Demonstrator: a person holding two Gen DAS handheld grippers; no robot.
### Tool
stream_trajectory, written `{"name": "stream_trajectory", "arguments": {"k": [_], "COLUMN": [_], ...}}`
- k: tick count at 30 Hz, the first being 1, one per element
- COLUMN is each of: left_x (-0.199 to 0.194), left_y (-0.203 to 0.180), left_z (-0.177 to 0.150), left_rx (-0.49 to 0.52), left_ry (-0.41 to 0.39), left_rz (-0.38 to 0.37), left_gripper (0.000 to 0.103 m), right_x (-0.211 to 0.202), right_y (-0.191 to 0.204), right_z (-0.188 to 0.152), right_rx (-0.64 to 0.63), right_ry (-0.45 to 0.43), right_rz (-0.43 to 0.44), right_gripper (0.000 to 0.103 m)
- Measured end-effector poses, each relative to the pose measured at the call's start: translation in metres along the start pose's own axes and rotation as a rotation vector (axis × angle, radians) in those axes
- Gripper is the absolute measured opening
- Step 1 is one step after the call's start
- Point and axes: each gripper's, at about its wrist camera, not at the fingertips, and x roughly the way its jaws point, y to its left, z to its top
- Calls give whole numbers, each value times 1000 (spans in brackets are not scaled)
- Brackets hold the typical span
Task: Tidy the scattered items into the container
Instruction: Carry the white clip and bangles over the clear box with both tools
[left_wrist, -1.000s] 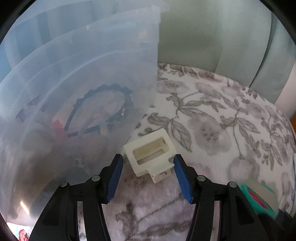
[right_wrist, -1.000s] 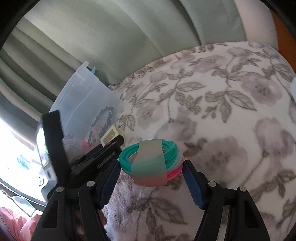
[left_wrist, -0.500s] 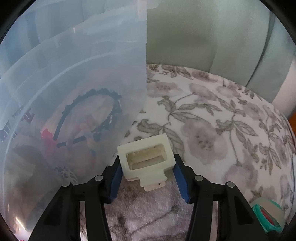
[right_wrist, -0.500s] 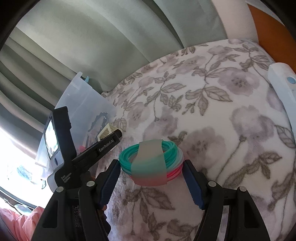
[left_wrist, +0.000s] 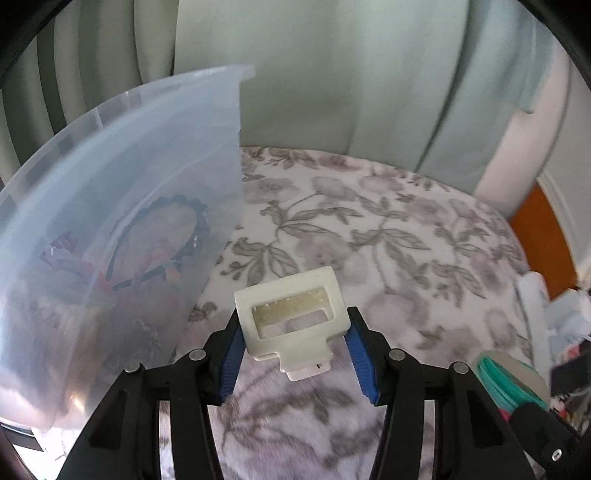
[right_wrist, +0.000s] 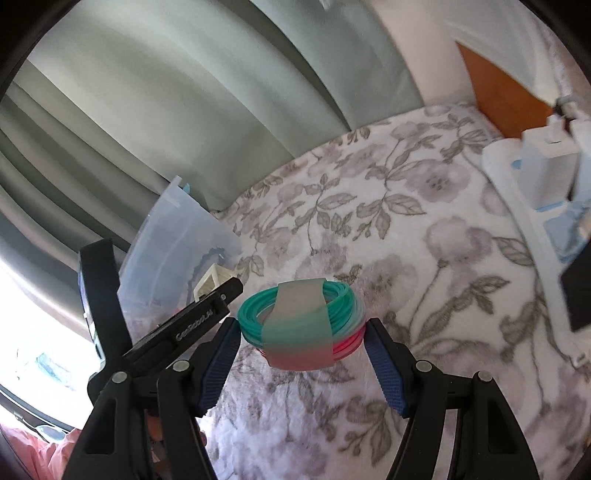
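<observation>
Two loads lifted: our left gripper (left_wrist: 295, 354) clamps the cream clip (left_wrist: 291, 321), right gripper (right_wrist: 301, 360) the bangles (right_wrist: 301, 325); container (left_wrist: 122, 206) sits left, nearer our left.

Container (left_wrist: 122, 192): translucent, frosted plastic, smooth with a faint sheen. Blanket (left_wrist: 388, 236): plush, fuzzy cloth, matt, printed with grey flowers. Clip (left_wrist: 291, 317): cream plastic, matt, slightly rough inside its window. Coil of bands (right_wrist: 301, 319): glossy teal and pink plastic, wrapped in a translucent, frosted strip. Curtain (right_wrist: 207, 99): matt woven cloth. Gripper pads (right_wrist: 218, 365): blue, ribbed rubber.
</observation>
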Motion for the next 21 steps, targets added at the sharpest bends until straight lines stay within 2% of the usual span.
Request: {"name": "stream_trajectory", "arguments": {"k": [9, 21], "left_x": [-63, -134], "left_y": [3, 9], "left_z": [1, 7], "left_rx": [30, 78], "left_ry": [-38, -146], "left_rz": [-89, -178], "left_gripper": [54, 54], "right_x": [-44, -99], "right_y": [25, 77], "right_z": [-11, -18], "right_rx": [-10, -79], "right_ry": [-85, -208], "right_rz": [-10, 3], "right_gripper": [72, 72]}}
